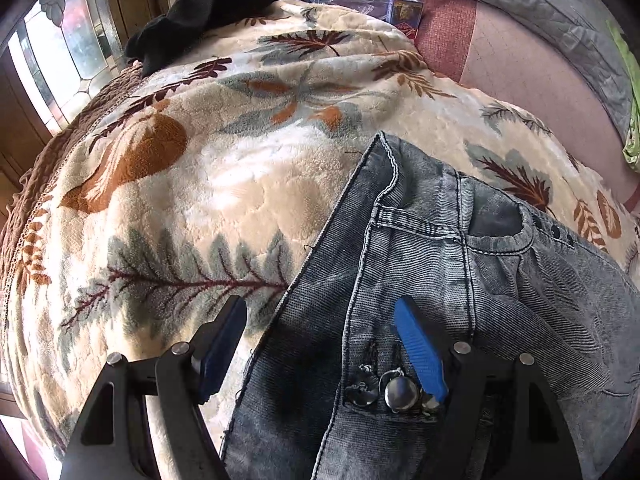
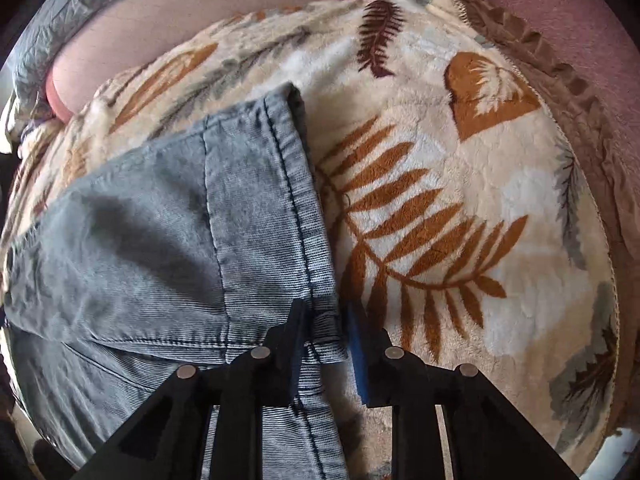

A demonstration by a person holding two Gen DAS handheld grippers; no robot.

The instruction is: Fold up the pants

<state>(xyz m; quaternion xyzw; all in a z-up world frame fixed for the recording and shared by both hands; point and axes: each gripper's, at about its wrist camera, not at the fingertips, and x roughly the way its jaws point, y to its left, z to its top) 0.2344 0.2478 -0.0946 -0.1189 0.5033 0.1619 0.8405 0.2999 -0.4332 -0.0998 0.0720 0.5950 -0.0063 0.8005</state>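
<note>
Grey-blue washed jeans (image 1: 460, 288) lie on a cream leaf-patterned blanket (image 1: 224, 184). In the left wrist view the waistband end with metal buttons (image 1: 400, 394) is under my left gripper (image 1: 320, 320), which is open; its right finger rests over the denim and its left finger over the blanket. In the right wrist view the jeans' hem end (image 2: 224, 216) lies left of centre. My right gripper (image 2: 326, 312) is narrowly open, its fingers on either side of the stitched hem edge (image 2: 324, 336), not clamped on it.
A black garment (image 1: 200, 12) lies at the blanket's far left edge. A grey quilt (image 1: 532, 12) and a small box (image 1: 404, 12) sit at the back on a pink sheet (image 1: 532, 92). The blanket's brown ruffled edge (image 2: 560, 92) runs along the right.
</note>
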